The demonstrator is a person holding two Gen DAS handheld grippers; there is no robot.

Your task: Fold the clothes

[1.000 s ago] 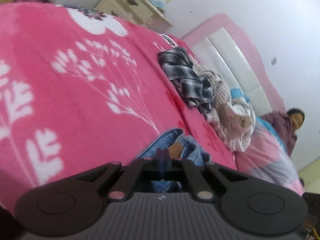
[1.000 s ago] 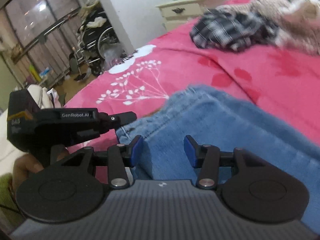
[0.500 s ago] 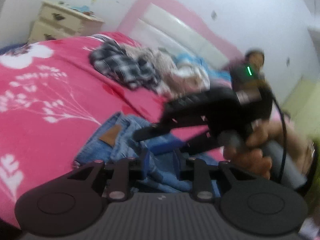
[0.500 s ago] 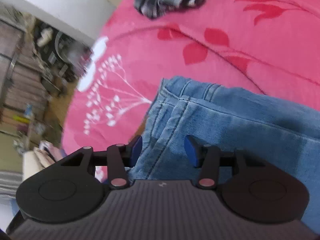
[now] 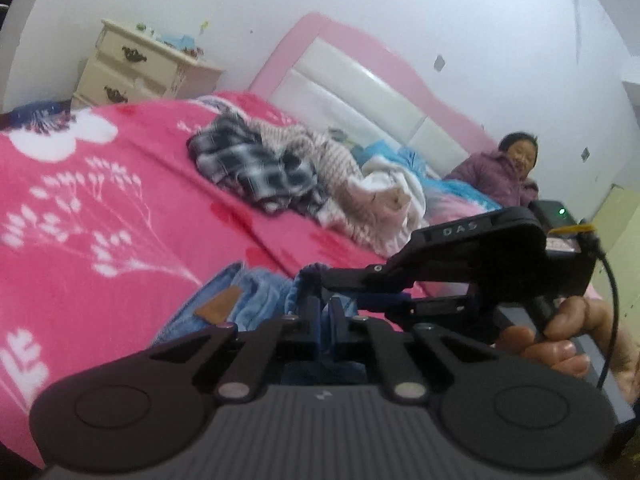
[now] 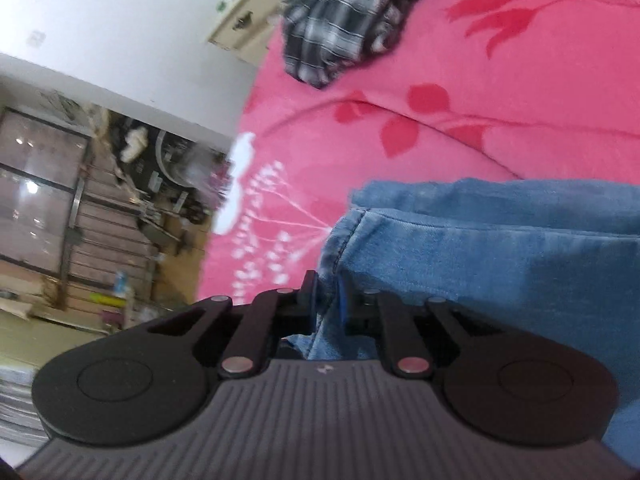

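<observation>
Blue jeans with a brown waist patch lie bunched on the pink flowered blanket. My left gripper is shut on a fold of their denim. In the same view the right gripper, held by a hand, reaches in from the right, its tips right beside mine on the same bunch. In the right wrist view the jeans spread to the right. My right gripper is closing its jaws on their seamed edge, and denim fills the narrow gap between the pads.
A pile of clothes with a black-and-white plaid shirt lies further up the bed. Behind it stand a pink and white headboard and a cream nightstand. A person sits at the far right. The bed's left edge drops to a cluttered floor.
The right gripper rolled, came in beside the left one and closed on the jeans' edge. The left gripper opened briefly, shut again on the denim and rose.
</observation>
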